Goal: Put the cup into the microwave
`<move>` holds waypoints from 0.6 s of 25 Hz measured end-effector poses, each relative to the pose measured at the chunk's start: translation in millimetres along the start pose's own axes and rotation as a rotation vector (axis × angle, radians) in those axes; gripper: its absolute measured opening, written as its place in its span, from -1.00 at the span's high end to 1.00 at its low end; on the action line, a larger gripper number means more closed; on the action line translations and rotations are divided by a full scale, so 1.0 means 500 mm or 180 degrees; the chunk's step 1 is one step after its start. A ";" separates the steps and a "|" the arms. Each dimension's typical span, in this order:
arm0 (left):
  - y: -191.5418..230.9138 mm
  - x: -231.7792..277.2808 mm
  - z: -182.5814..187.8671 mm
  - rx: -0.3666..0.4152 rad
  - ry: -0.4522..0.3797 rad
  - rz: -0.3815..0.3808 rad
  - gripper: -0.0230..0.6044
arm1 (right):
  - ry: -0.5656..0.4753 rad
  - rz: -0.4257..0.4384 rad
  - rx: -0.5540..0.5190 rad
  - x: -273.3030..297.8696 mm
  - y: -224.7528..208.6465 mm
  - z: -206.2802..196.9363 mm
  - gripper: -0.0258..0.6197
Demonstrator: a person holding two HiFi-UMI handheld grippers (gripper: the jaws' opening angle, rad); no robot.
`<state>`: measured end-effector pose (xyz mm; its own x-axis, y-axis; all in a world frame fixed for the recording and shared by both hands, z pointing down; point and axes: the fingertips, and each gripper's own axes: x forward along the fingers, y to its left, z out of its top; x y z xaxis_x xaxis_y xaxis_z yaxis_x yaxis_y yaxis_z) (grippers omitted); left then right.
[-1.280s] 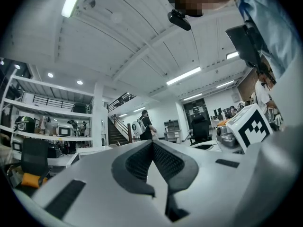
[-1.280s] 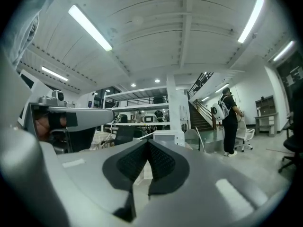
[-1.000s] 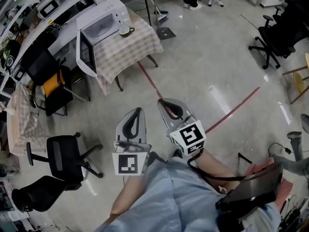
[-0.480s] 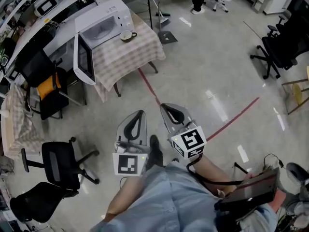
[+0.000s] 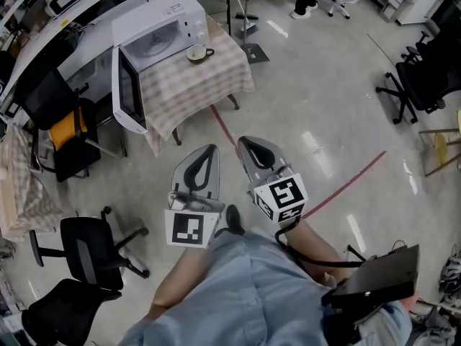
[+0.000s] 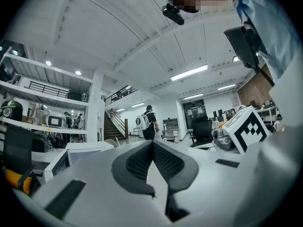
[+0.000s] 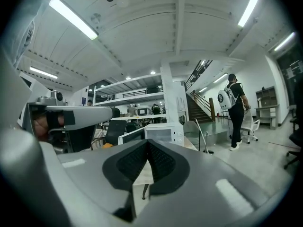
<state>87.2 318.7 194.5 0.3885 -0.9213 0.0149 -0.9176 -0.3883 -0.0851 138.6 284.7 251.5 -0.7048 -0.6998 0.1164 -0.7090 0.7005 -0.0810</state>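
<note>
Grey floor [image 5: 295, 114] between closed left gripper [image 5: 208, 152], closed right gripper [image 5: 246, 144] and microwave [image 5: 162, 31], cup [image 5: 196, 52].

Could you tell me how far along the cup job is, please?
Done: the microwave has its door open. In hand: nothing; the left gripper and right gripper are shut and empty, apart from the table. Left: pick the cup off the table beside the microwave and set it inside.

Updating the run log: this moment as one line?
cup: on table by open microwave | left gripper: shut, empty | right gripper: shut, empty
</note>
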 end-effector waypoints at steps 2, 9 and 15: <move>0.031 0.017 0.006 -0.0008 -0.0048 -0.0022 0.91 | -0.0013 -0.0023 -0.0021 0.034 -0.004 0.012 0.91; 0.102 0.062 -0.005 -0.0078 -0.0134 -0.0068 0.91 | 0.0020 -0.0114 -0.0060 0.111 -0.024 0.020 0.91; 0.123 0.111 -0.017 -0.0168 -0.0110 -0.0118 0.91 | 0.0042 -0.0176 -0.0076 0.145 -0.058 0.028 0.91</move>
<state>51.3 243.7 198.6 0.4242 -0.9054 -0.0174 -0.9053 -0.4236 -0.0326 107.8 211.8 248.3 -0.6641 -0.7357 0.1332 -0.7459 0.6642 -0.0505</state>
